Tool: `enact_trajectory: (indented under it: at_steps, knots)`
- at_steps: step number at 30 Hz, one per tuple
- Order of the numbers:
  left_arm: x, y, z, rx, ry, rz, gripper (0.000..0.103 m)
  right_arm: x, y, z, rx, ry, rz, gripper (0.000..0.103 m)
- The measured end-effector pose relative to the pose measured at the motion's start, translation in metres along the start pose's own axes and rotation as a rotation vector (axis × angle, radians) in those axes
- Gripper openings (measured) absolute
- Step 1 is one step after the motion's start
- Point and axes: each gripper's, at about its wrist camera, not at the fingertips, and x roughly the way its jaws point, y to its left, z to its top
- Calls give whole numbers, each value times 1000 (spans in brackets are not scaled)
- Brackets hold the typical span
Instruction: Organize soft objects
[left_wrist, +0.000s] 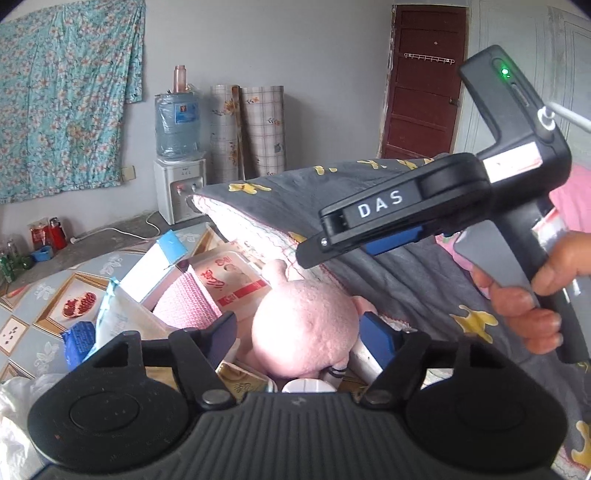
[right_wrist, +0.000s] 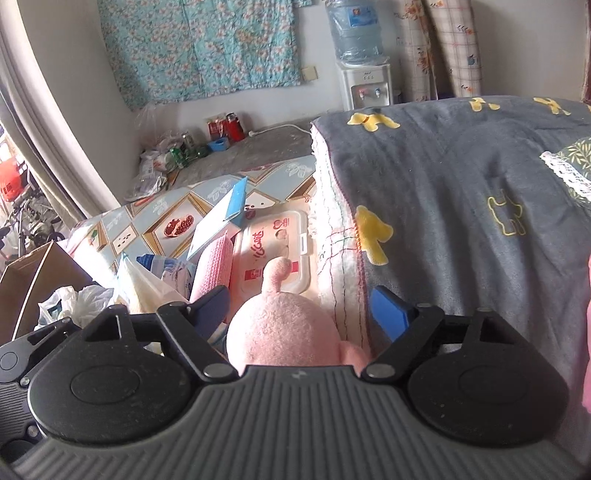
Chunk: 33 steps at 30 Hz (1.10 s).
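Between the fingers of our left gripper (left_wrist: 300, 334) sits a pink plush toy (left_wrist: 304, 334), its rounded body filling most of the gap. We hold the jaws apart; whether the blue pads (left_wrist: 376, 332) touch the plush on either side we cannot tell from this view. Our right gripper (right_wrist: 299, 308) frames the same plush toy (right_wrist: 282, 326) from its own side, jaws likewise apart, and here a clear gap shows between the right-hand blue pad and the plush. In the left wrist view we also see that right gripper (left_wrist: 314, 254) from outside, above and to the right of the toy, gripped by our right hand (left_wrist: 532, 295).

The toy lies in a clutter of goods just beside a folded grey blanket (right_wrist: 461, 192) printed with yellow dogs. One thin pink limb of the toy sticks up over a white pack of wet wipes (right_wrist: 273, 247). Just left of the wipes we see a pink waffle-textured roll (right_wrist: 214, 266), and behind it an open blue and white carton (right_wrist: 218, 221). All this rests on a cloth patterned with fruit and flowers (right_wrist: 147, 218).

Farther off, a water dispenser (right_wrist: 364, 74) carrying a blue bottle stands against the wall, beside rolled floral sheets (left_wrist: 247, 129). A turquoise flowered fabric (right_wrist: 199, 44) hangs on the wall, and a dark red door (left_wrist: 424, 81) stands at the far right.
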Motion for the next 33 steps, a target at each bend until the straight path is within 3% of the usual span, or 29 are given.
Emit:
enact_trajectory:
  at_steps: [5, 11, 14, 21, 29, 33]
  knots:
    - [19, 4, 3, -20, 50, -23, 51, 34, -8, 7, -1, 67, 54, 62]
    - [32, 2, -1, -26, 90, -24, 50, 59, -14, 7, 31, 140, 101, 62]
    - [33, 1, -3, -31, 105, -29, 54, 51, -12, 3, 73, 170, 123, 62]
    - [20, -10, -16, -7, 95, -7, 86, 17, 0, -23, 70, 182, 134, 67]
    - [26, -24, -17, 31, 107, 14, 89, -5, -5, -44, 131, 175, 217, 70]
    - [38, -29, -15, 37, 139, 26, 83, 5, -22, -45, 196, 177, 222, 70]
